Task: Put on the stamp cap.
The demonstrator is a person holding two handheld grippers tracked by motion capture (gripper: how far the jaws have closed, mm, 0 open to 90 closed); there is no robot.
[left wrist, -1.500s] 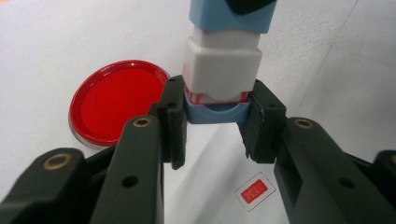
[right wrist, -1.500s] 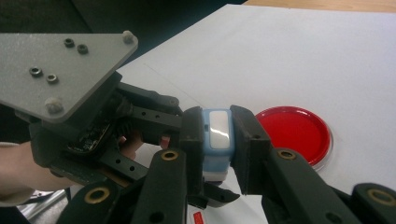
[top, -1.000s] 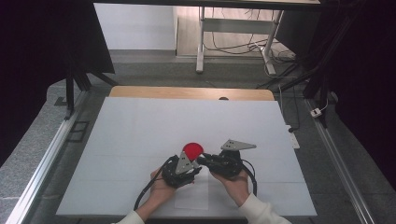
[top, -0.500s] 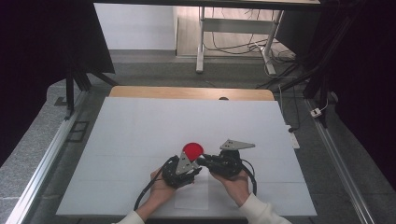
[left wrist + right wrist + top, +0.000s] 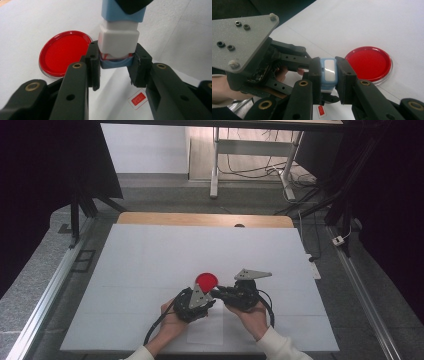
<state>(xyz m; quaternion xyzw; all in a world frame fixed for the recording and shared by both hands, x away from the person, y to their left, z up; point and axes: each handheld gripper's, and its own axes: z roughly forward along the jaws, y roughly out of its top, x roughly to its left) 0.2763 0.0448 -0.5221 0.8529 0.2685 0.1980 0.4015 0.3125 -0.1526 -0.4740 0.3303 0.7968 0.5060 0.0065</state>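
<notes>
the small blue-and-white stamp looks light, rigid, probably slick plastic; the left gripper pinches its lower blue cap, the right gripper clamps its upper body.

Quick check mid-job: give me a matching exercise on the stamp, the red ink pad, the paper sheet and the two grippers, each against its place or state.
1 stamp
2 red ink pad
3 paper sheet
4 left gripper

a open dish on the table
b bears a small red print
c clamped at both ends
d shut on the stamp's lower end

Pairs: 1-c, 2-a, 3-b, 4-d. The right gripper grips the blue end.
</notes>
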